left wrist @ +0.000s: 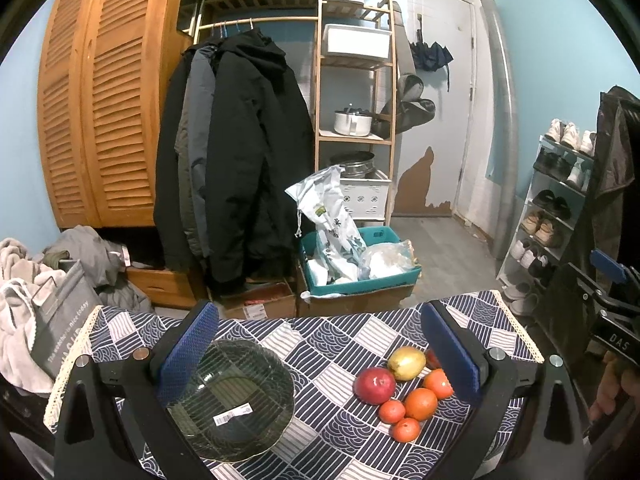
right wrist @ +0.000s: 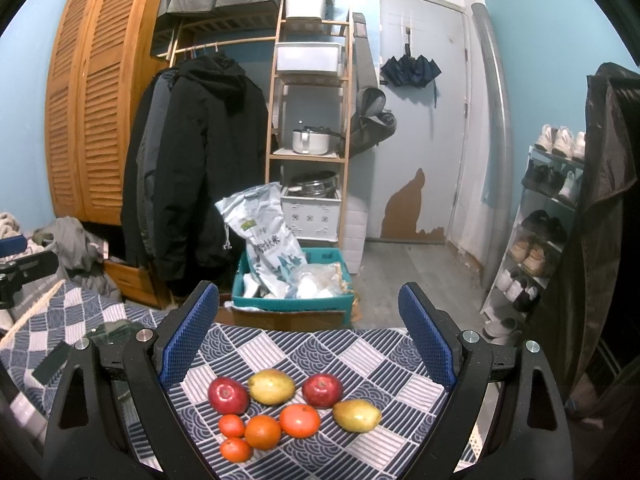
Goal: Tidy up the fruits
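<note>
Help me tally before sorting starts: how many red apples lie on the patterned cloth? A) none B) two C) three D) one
B: the right wrist view shows one red apple left of the upper pear and a second red apple to its right.

Entryway of a lived-in home, dark coats (right wrist: 192,168) hanging on a rail, louvred wooden wardrobe (right wrist: 96,112), shoe rack (right wrist: 540,236) along the right wall, umbrella (right wrist: 412,70) hung on the pale door (right wrist: 424,140), bamboo shelf (right wrist: 310,120) holding pots and storage bins, patterned tablecloth (right wrist: 360,356) in the foreground.
</note>
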Action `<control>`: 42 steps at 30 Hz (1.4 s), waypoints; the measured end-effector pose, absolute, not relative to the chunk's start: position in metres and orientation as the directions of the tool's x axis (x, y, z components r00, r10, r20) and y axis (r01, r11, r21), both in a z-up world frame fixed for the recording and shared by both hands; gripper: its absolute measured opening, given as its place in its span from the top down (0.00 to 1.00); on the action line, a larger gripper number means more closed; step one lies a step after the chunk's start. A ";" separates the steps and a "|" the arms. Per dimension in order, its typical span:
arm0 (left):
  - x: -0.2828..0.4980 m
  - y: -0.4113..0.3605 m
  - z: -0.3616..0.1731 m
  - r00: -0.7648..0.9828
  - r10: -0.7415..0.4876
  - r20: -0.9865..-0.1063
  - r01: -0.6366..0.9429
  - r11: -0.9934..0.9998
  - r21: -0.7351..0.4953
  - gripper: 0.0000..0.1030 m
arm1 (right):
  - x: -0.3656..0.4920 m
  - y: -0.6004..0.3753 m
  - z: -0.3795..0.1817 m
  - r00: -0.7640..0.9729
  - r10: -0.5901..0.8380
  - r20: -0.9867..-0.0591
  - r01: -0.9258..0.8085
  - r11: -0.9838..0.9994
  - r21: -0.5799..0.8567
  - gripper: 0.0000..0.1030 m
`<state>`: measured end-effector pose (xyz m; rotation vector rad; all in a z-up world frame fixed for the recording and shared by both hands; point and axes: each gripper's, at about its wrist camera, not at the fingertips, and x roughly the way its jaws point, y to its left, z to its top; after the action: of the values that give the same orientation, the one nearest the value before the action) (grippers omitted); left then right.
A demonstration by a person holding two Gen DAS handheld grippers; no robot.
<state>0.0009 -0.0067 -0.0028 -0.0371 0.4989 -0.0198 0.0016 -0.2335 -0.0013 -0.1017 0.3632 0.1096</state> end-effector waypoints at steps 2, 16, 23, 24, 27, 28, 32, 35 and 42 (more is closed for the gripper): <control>0.001 -0.008 -0.002 0.878 -0.029 -0.478 0.011 0.999 -0.040 0.01 | 0.002 -0.233 -0.001 0.929 0.088 -0.360 -0.125 0.989 -0.079 0.13; 0.011 -0.010 -0.011 0.862 -0.039 -0.505 0.019 0.999 -0.044 0.01 | 0.006 -0.245 -0.003 0.923 0.071 -0.379 -0.102 0.993 -0.062 0.13; 0.026 -0.015 -0.027 0.830 -0.066 -0.554 0.043 0.998 -0.055 0.01 | 0.014 -0.256 -0.015 0.906 0.052 -0.420 -0.081 0.995 -0.053 0.13; 0.028 -0.015 -0.030 0.825 -0.069 -0.562 0.045 0.997 -0.057 0.01 | 0.015 -0.258 -0.017 0.903 0.048 -0.428 -0.077 0.996 -0.051 0.13; 0.035 -0.017 -0.037 0.812 -0.072 -0.580 0.047 0.997 -0.058 0.01 | 0.020 -0.265 -0.025 0.892 0.035 -0.451 -0.064 0.997 -0.050 0.13; 0.039 -0.019 -0.040 0.804 -0.075 -0.589 0.052 0.997 -0.056 0.01 | 0.022 -0.267 -0.027 0.887 0.029 -0.461 -0.059 0.997 -0.051 0.13; 0.050 -0.025 -0.051 0.780 -0.082 -0.621 0.064 0.997 -0.051 0.01 | 0.032 -0.275 -0.041 0.859 0.010 -0.512 -0.045 0.997 -0.057 0.13; 0.060 -0.029 -0.064 0.747 -0.084 -0.659 0.072 0.996 -0.046 0.01 | 0.041 -0.281 -0.055 0.833 -0.005 -0.553 -0.036 0.997 -0.064 0.13; 0.080 -0.031 -0.087 0.697 -0.094 -0.711 0.062 0.996 -0.070 0.01 | 0.059 -0.291 -0.085 0.770 -0.017 -0.638 -0.029 0.998 -0.061 0.13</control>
<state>0.0799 -0.0313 -0.0871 -0.0412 0.7956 -0.0870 0.0593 -0.2914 -0.0853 -0.0683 0.6927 0.0067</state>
